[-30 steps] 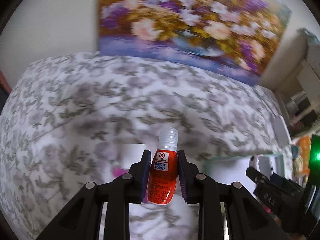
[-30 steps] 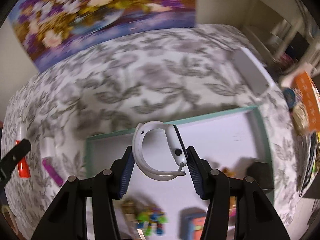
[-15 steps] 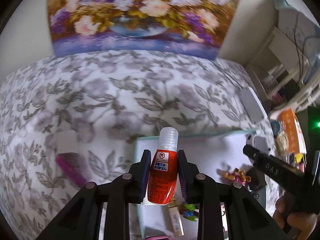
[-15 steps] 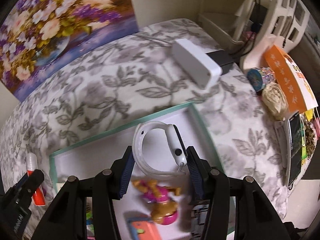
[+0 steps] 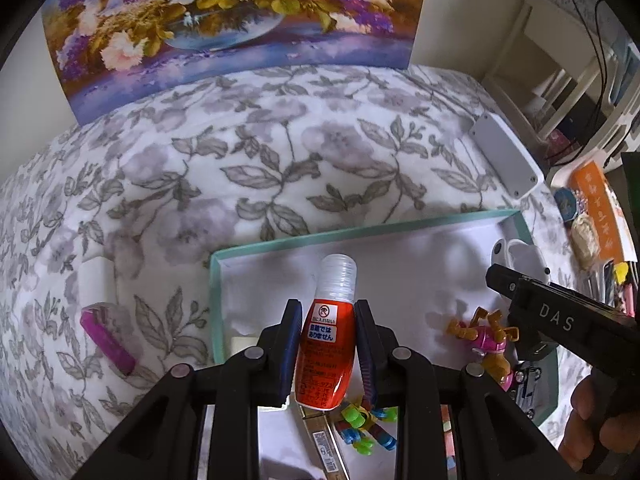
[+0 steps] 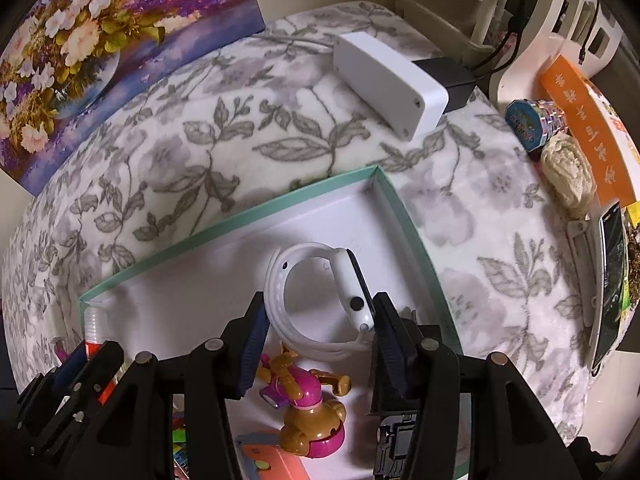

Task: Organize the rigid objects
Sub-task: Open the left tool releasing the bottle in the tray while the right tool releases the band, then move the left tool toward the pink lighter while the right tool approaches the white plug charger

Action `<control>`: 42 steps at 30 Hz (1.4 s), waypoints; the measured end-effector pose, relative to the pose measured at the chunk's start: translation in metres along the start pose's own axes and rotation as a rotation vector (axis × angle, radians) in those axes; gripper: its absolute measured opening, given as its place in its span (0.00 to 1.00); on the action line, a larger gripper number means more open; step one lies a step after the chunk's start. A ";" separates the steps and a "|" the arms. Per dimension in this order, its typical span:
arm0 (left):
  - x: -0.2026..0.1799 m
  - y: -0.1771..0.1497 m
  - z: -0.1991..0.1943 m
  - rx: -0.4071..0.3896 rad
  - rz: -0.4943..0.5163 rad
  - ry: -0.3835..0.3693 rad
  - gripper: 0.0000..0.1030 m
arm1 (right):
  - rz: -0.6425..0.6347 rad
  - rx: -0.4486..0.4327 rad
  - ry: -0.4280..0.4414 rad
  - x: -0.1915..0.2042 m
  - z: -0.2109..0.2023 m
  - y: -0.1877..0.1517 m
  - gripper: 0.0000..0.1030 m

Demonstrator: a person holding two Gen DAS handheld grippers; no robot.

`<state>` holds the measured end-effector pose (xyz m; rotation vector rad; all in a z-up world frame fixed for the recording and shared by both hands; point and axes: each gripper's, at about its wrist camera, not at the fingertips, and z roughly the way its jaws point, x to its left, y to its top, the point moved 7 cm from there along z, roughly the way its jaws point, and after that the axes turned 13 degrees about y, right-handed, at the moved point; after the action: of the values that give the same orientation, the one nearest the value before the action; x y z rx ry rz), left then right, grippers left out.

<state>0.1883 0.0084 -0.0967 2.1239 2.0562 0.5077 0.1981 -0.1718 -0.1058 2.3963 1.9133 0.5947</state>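
My left gripper [image 5: 327, 344] is shut on a small red bottle [image 5: 326, 354] with a clear cap, held upright over the left part of a teal-rimmed white tray [image 5: 360, 233]. My right gripper [image 6: 318, 326] is shut on a white smartwatch [image 6: 320, 292], held over the tray's far right corner [image 6: 376, 172]. The watch [image 5: 520, 258] and the right gripper's black body [image 5: 560, 320] show at the right of the left wrist view. The bottle [image 6: 93, 332] shows at the lower left of the right wrist view.
In the tray lie a pink-and-brown toy figure [image 6: 308, 408], a colourful block toy [image 5: 364, 428] and other small items. A purple object [image 5: 107, 338] and a white block [image 5: 94, 278] lie on the floral blanket left of the tray. A white box [image 6: 388, 82] sits behind it; clutter lines the right edge.
Both grippers have swung right and forward over the tray, each keeping its hold. The red bottle now hangs over the tray's left part; the watch is over its far right corner.
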 end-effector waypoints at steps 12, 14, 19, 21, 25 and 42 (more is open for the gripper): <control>-0.001 -0.006 0.018 0.041 0.010 0.025 0.28 | 0.013 0.042 0.003 -0.010 0.011 -0.004 0.53; -0.001 -0.005 0.018 0.040 0.010 0.027 0.28 | 0.011 0.043 -0.002 -0.010 0.011 -0.004 0.53; 0.000 -0.003 0.014 0.038 0.001 0.022 0.29 | -0.012 0.041 -0.020 -0.006 0.007 -0.001 0.53; 0.003 -0.001 0.012 0.034 -0.009 0.018 0.32 | -0.022 0.031 -0.031 -0.002 0.003 0.001 0.54; 0.012 0.004 0.005 0.022 -0.048 0.017 0.63 | -0.050 0.005 -0.035 0.007 -0.005 0.003 0.55; 0.072 0.014 0.001 0.024 -0.213 0.038 0.84 | -0.117 -0.056 -0.021 0.042 -0.020 0.004 0.69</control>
<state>0.2020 0.0791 -0.0832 1.8896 2.2858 0.4990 0.2036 -0.1374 -0.0745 2.2295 1.9839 0.6055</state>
